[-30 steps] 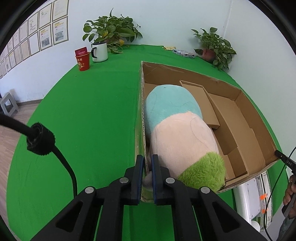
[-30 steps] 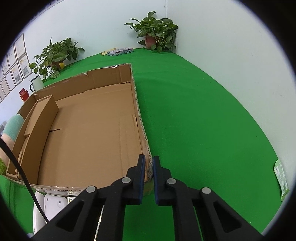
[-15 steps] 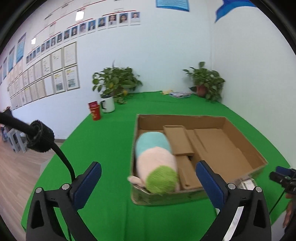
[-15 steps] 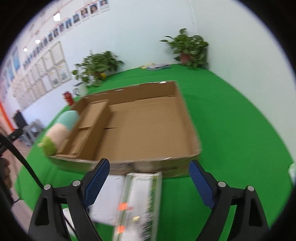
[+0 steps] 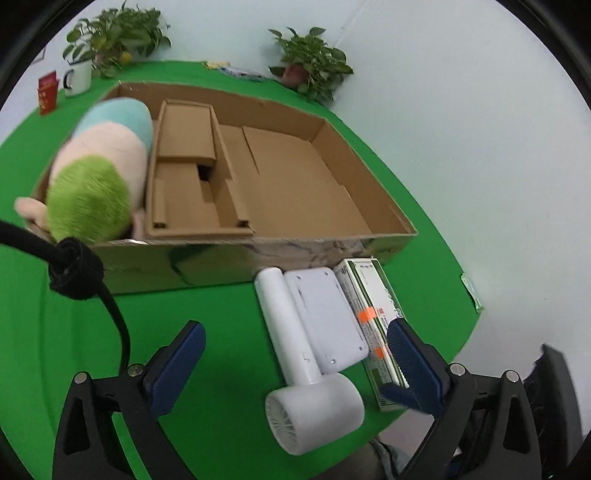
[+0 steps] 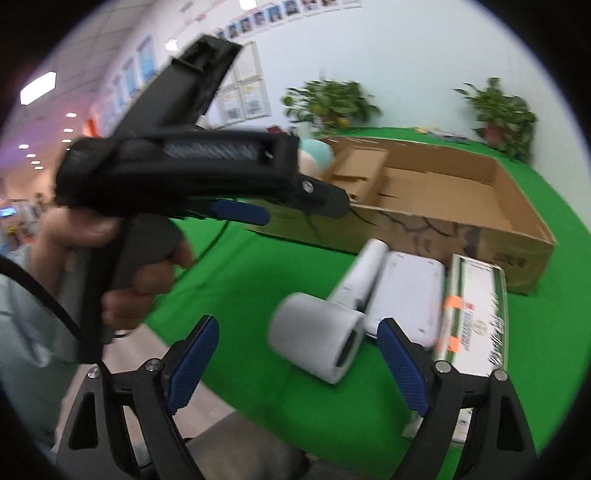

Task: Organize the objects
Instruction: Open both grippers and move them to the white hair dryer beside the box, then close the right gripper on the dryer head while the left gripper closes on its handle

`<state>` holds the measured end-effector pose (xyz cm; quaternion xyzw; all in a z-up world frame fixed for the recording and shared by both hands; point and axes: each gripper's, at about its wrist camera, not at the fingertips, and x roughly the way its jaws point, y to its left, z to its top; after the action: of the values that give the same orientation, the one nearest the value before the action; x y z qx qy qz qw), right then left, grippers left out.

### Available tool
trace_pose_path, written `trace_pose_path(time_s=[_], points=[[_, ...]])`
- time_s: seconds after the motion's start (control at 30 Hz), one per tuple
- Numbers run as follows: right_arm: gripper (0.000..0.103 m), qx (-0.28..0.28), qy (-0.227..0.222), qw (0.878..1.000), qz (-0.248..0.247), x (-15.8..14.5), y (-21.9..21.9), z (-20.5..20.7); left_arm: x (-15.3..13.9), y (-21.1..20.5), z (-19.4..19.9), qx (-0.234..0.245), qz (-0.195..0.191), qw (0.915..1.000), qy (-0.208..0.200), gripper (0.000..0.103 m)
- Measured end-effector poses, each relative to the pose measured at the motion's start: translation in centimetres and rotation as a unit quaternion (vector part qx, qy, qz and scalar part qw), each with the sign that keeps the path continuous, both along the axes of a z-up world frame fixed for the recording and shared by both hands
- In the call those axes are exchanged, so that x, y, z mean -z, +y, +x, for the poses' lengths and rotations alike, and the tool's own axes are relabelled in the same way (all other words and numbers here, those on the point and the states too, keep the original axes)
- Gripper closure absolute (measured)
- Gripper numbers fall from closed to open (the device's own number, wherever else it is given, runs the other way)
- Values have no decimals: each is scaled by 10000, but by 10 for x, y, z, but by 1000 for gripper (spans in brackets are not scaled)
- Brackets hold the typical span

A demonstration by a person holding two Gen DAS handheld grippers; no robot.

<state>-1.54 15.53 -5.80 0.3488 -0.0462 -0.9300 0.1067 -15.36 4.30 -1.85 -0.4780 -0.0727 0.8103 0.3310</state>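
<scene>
A shallow cardboard box [image 5: 369, 243] [image 6: 517, 206] sits on the green table. A plush toy [image 5: 99, 166] with teal, pink and green bands lies in its left end. In front of the box lie a white hair dryer [image 5: 306, 373] [image 6: 325, 332], a white flat device [image 5: 325, 314] [image 6: 410, 295] and a long green-and-white carton [image 5: 373, 321] [image 6: 476, 314]. My left gripper [image 5: 295, 354] is open and empty above the hair dryer. My right gripper [image 6: 299, 347] is open and empty near the table's front edge, facing the dryer. The hand holding the left gripper [image 6: 184, 177] shows in the right wrist view.
Two potted plants [image 5: 118, 33] [image 5: 310, 66], a white mug [image 5: 77, 77] and a red cup [image 5: 48, 92] stand at the table's far side. A small packet [image 5: 471, 291] lies at the right edge. The floor lies beyond the front edge.
Both grippers went from shut on the box's edges to open and pulled back. Both views now look down on the hair dryer, the device and the carton in front of the box.
</scene>
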Motion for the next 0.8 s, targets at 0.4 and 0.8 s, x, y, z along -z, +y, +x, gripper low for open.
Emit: trace_pose_path(time_s=[0.4,0.8], points=[[27,488,-392,9979,-171,25,5,-9,45,24,-10,370,-257,9972,-602,38],[43,273,-430,9986,102,28,-5,-3,64,21,-4,394,-245,9959,-775,66]])
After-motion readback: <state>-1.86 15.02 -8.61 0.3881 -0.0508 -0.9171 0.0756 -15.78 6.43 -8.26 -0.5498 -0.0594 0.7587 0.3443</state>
